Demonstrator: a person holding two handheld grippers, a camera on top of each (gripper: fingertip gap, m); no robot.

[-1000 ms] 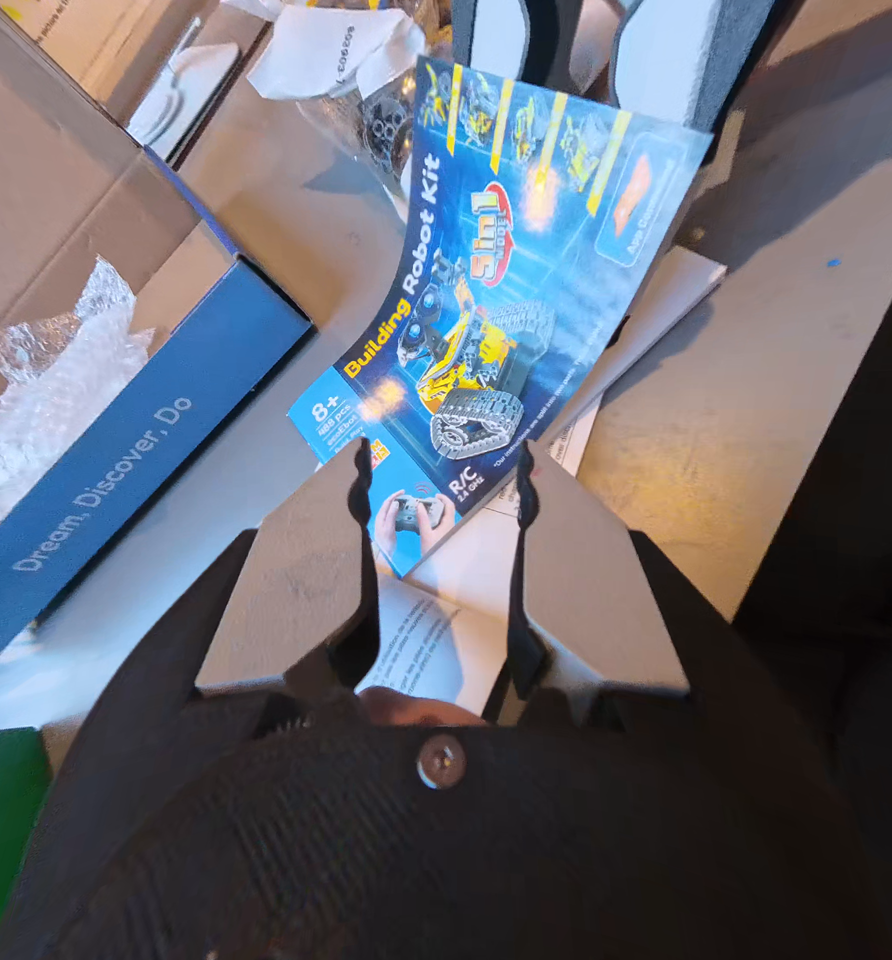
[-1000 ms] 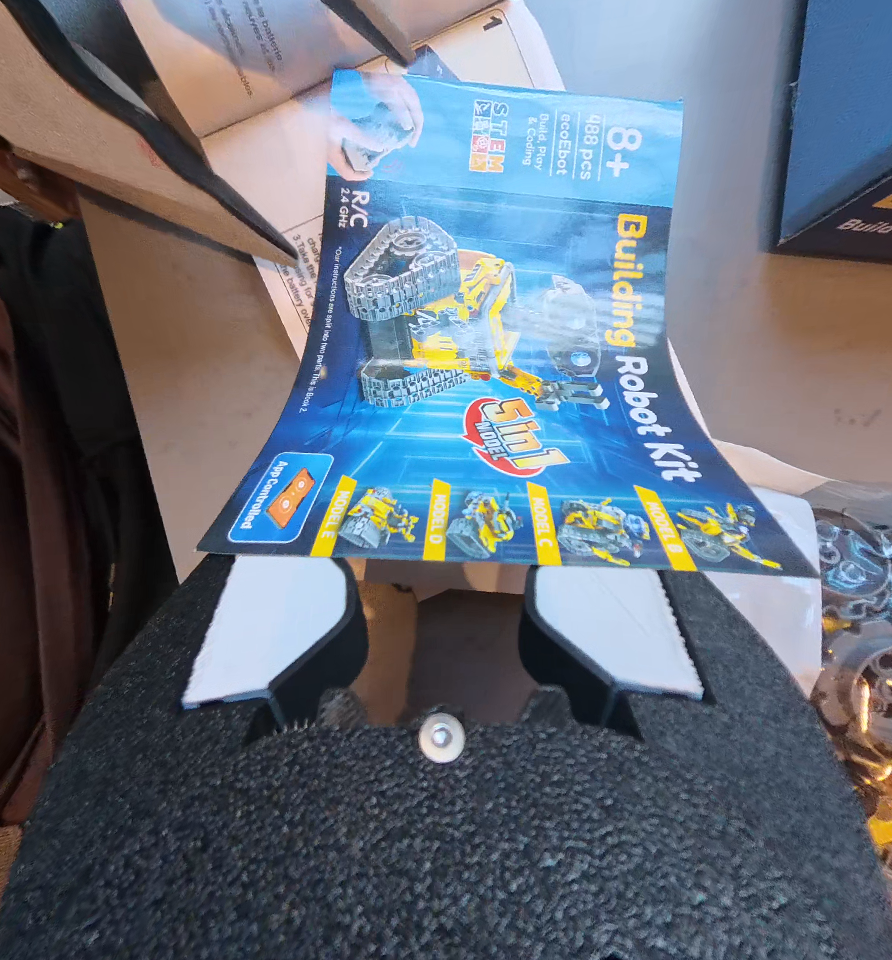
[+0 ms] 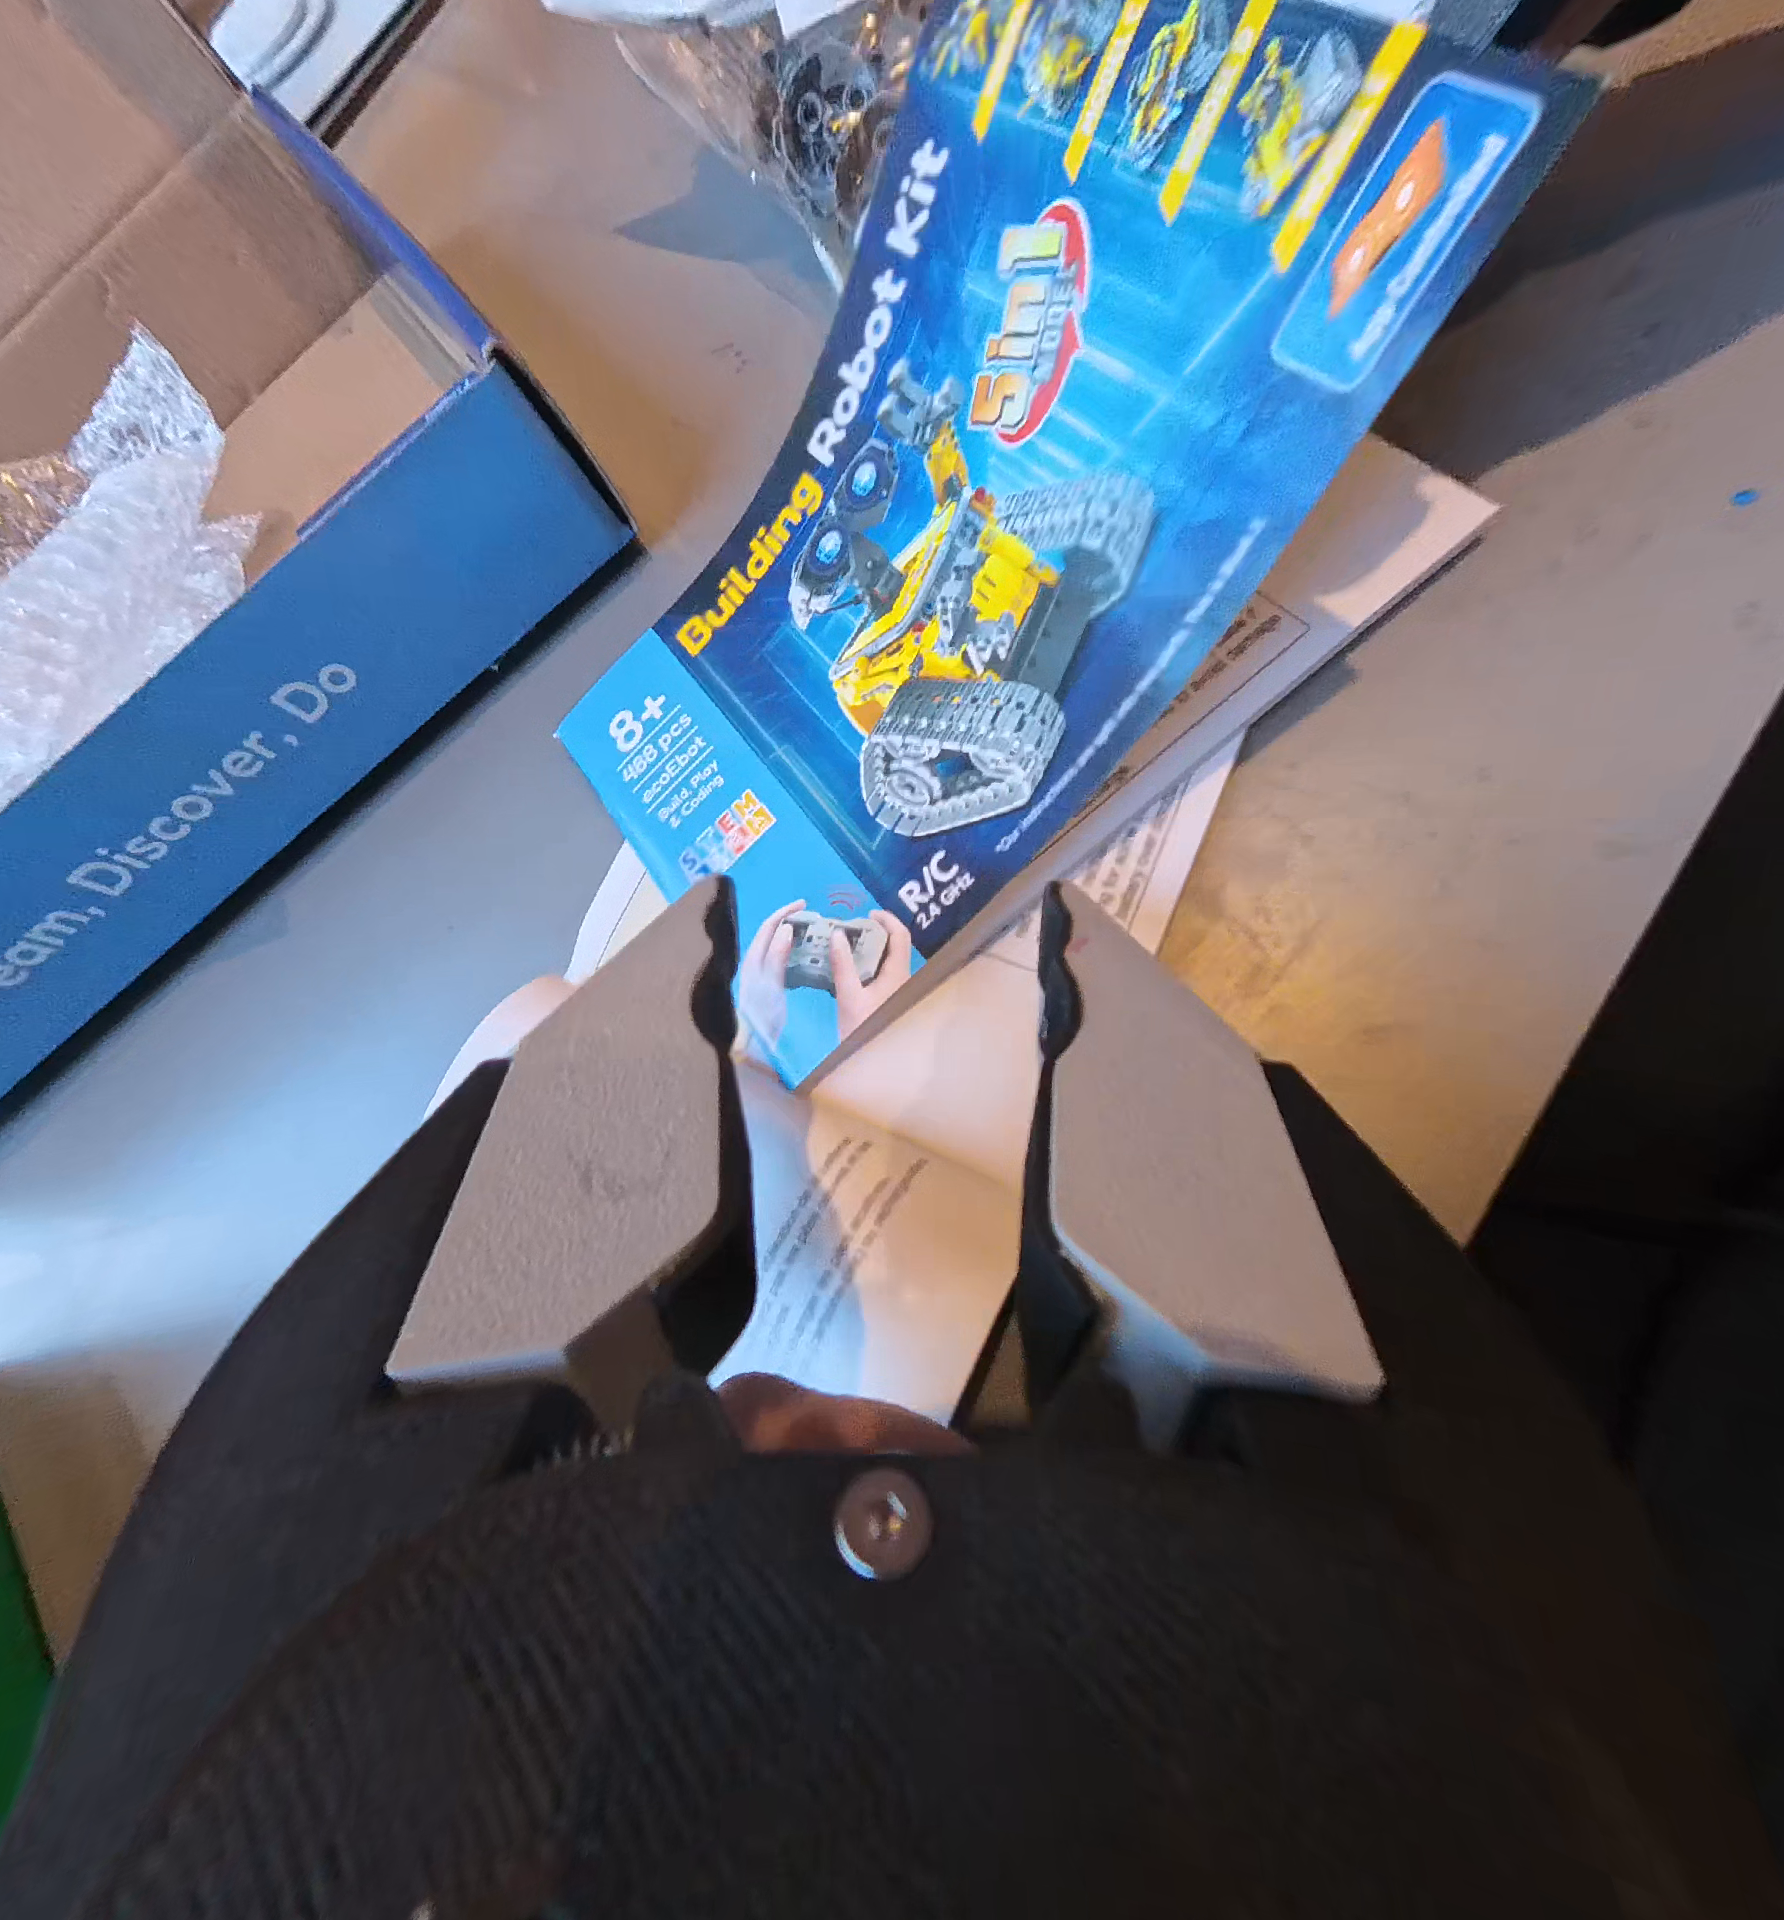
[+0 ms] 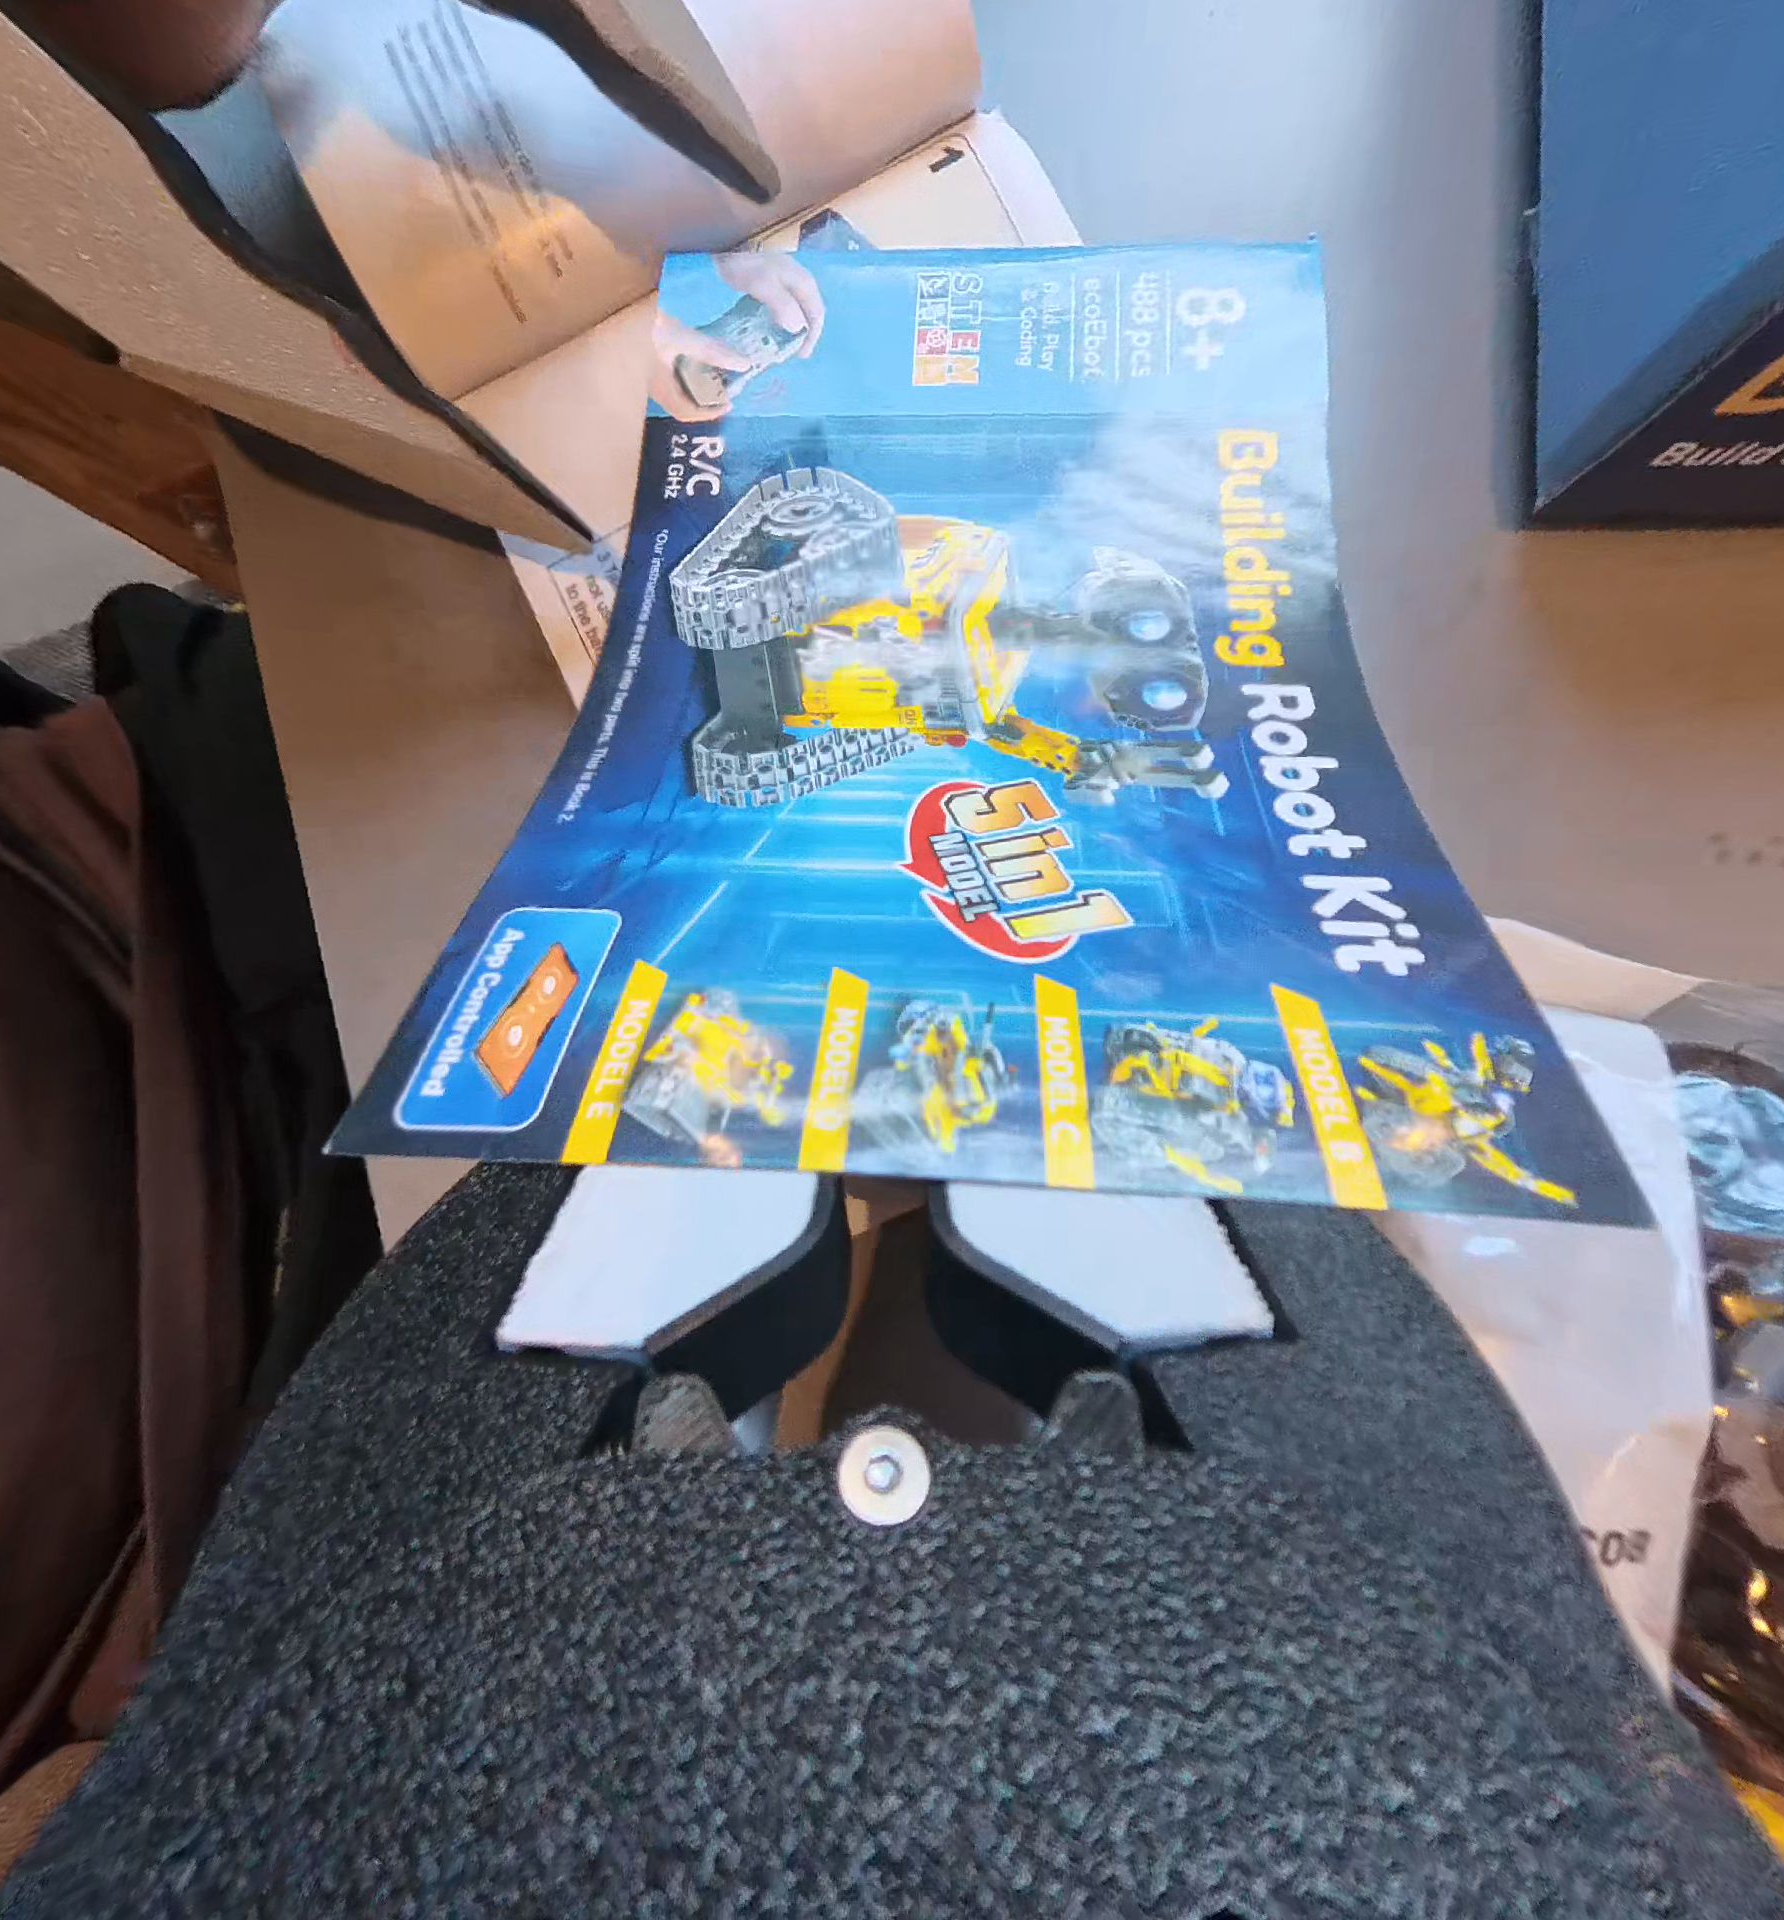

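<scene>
Pinching blue booklet (image 4: 971, 748) lengthwise, right gripper (image 4: 883, 1195) nearly closed, left gripper (image 3: 883, 935) agape.

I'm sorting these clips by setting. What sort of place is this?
Probably a home or hobby worktable during a toy kit unboxing: an open blue cardboard box with bubble wrap, a glossy blue instruction booklet, and clear plastic bags of small parts lie on the tabletop.

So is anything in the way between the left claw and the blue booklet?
No, nothing visible is. The blue booklet has its near corner showing right in the gap of the open left claw, with only a white printed sheet beneath it.
</scene>
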